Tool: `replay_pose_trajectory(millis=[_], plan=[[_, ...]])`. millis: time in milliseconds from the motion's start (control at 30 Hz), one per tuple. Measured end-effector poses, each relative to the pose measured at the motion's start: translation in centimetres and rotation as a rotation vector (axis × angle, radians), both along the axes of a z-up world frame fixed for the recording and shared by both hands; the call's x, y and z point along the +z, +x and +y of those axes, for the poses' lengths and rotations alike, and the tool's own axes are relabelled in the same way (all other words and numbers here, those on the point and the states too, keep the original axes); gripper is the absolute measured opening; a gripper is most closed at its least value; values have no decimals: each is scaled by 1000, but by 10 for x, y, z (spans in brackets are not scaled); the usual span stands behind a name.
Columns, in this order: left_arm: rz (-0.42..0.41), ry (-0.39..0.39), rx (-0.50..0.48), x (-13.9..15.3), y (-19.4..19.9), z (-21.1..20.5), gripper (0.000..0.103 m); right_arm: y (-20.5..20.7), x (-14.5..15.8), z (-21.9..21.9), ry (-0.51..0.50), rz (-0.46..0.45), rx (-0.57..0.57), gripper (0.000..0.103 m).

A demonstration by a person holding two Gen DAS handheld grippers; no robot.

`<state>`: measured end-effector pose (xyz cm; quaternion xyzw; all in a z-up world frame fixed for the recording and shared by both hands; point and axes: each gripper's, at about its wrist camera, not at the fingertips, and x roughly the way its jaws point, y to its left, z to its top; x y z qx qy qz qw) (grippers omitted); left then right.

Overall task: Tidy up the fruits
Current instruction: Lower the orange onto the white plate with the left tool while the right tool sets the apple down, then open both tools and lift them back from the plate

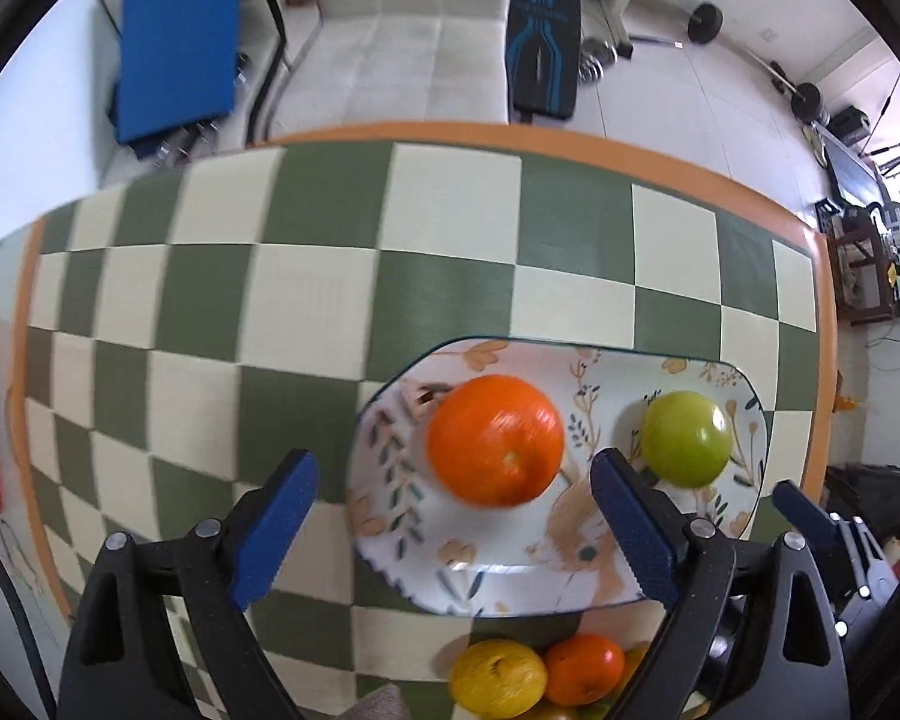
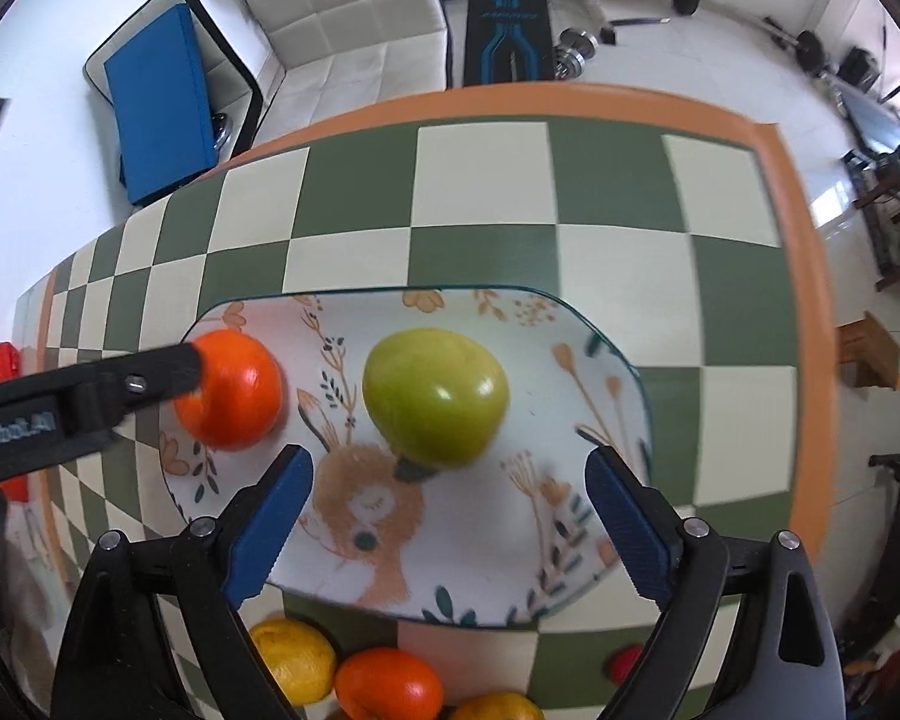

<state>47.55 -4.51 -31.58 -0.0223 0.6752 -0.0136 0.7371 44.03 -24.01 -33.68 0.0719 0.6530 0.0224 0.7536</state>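
Fruit sits sorted on the patterned plate: from the left wrist, the orange lies loose between the left tool's spread, empty jaws, apparently set there deliberately. From the right wrist, the green apple rests mid-plate below the right tool, likewise released. More citrus waits on the checkered bench nearby.
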Motion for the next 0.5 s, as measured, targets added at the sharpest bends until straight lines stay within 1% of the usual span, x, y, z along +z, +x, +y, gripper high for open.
replay_pose_trajectory(millis=[33,67,167,233,367,500], plan=[[-27,8,4,8,-8,3,93,-5,5,0,-9,-8,-4,94],[-41,17,5,11,-5,-11,93,-9,9,-1,-17,-16,-8,95],[-101,44,-4,30,-18,-12,93,-24,24,-4,-34,-38,-22,94],[-156,56,-7,44,-33,-11,93,-36,37,-7,-44,-60,-31,95],[-207,61,-7,71,-63,-10,93,-57,62,-9,-65,-109,-39,94],[-252,61,-15,91,-88,-12,93,-79,90,-10,-75,-154,-39,94]])
